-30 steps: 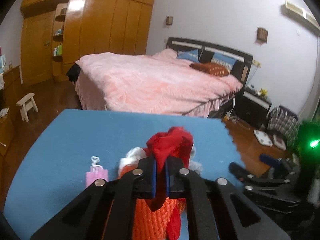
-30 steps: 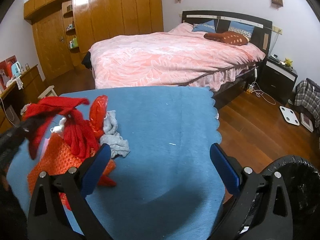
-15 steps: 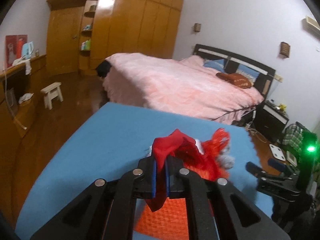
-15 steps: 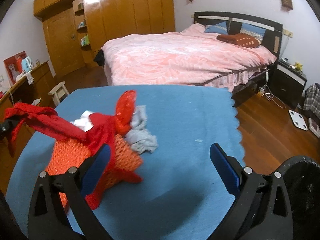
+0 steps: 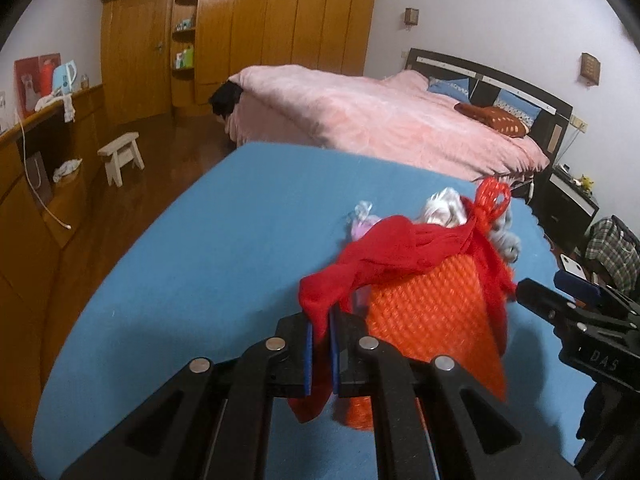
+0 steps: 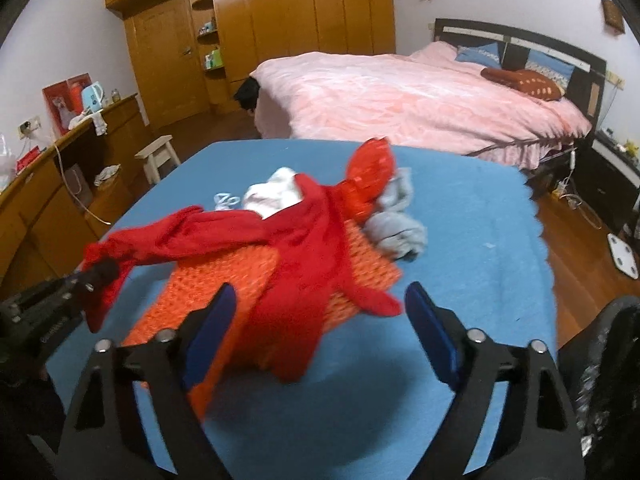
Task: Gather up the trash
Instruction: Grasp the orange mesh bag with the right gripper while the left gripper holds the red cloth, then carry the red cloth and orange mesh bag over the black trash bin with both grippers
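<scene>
The left gripper [image 5: 321, 354] pinches a red cloth [image 5: 384, 252], lifting it off the bench [image 5: 224, 240]. The right gripper [image 6: 320, 332] is closing around the orange net [image 6: 248, 276] underneath, not touching yet, to help carry the trash.

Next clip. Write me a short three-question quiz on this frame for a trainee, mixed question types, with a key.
1. True or false: the left gripper is shut on the red cloth.
2. What lies between the right gripper's closing jaws? A) nothing B) red cloth and orange mesh C) the grey rag
3. Fill in: the pile lies on a ___ table cover.

Key: 1 true; 2 B, though the pads do not yet press on it; 3 blue.
</scene>
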Demonstrator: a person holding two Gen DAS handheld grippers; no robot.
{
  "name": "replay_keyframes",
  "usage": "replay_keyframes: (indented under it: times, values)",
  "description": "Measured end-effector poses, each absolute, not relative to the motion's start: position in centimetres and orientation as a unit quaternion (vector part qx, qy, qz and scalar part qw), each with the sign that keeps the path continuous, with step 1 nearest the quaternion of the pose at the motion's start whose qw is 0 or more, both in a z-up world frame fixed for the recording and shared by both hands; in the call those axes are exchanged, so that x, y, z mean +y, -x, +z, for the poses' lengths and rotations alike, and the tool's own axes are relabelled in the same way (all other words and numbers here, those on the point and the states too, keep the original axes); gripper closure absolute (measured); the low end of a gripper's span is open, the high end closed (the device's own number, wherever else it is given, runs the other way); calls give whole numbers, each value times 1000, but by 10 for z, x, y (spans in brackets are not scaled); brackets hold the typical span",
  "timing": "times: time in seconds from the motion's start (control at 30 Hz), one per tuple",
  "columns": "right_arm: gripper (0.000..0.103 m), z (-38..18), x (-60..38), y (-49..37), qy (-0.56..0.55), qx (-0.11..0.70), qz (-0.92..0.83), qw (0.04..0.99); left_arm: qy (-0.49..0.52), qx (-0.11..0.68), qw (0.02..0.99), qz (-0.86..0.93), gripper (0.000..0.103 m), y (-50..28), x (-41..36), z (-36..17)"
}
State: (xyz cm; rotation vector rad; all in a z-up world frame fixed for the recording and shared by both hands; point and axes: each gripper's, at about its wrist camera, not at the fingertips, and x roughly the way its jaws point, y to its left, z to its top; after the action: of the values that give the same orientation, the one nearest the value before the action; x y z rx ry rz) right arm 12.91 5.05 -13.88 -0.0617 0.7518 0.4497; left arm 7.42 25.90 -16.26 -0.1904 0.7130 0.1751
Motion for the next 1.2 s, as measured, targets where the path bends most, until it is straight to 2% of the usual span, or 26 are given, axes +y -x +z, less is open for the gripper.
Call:
replay_keyframes:
  times: [0.17,0.27,0.33,0.43,0.5,0.57,0.93,1.2]
  values:
    - [31,-142,71,-116,40,367,242,897,98,356,926,77,96,-70,263,-169]
    - [43,-148,82,-112,51,377,257,888,102,357,926,74,96,-68,265,-171]
    - [47,-154,86,-111,58,384,262,884,103,359,925,71,96,-68,266,-172]
    - [63,-164,91,-109,60,400,270,874,102,363,924,69,96,-70,266,-174]
    - [83,-169,94,-107,57,411,283,865,103,365,923,69,96,-70,265,-176]
    - [90,-167,95,-104,58,408,291,863,103,366,922,69,96,-71,265,-176]
    - [93,-125,53,-91,32,378,308,873,96,343,932,69,96,-69,257,-156]
    - [93,-97,-1,-85,10,361,280,889,87,307,947,37,96,-66,231,-119]
